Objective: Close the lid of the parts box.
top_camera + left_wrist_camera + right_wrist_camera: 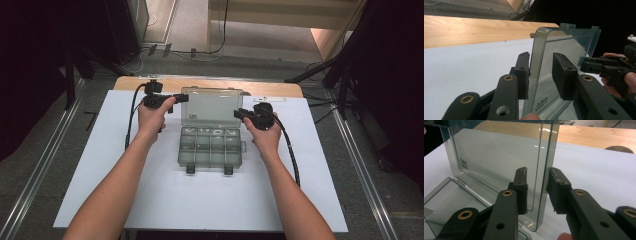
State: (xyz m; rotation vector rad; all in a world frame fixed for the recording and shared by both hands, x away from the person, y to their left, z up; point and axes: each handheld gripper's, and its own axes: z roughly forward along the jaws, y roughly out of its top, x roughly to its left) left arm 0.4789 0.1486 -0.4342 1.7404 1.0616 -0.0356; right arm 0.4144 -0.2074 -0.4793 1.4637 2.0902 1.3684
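A clear plastic compartment box (pixel 210 147) sits in the middle of the white table top, and its lid (pixel 212 105) stands upright at the back. My left gripper (pixel 182 98) straddles the lid's left edge (pixel 564 42). In the left gripper view its jaws (pixel 540 72) stand around the rim: one pad is close to the outer side, and a gap shows at the other pad. My right gripper (pixel 239 114) is at the lid's right edge. In the right gripper view its pads (pixel 537 191) sit tight on both sides of the lid rim (pixel 494 157). The box base (pixel 446 195) lies below.
A white sheet (pixel 150 200) covers the table, and a wooden strip (pixel 210 84) shows along its far edge. Two dark latches (pixel 191 169) hang at the box's front. Dark stands and cables are on the floor beyond. The right gripper (pixel 594 66) shows across the lid.
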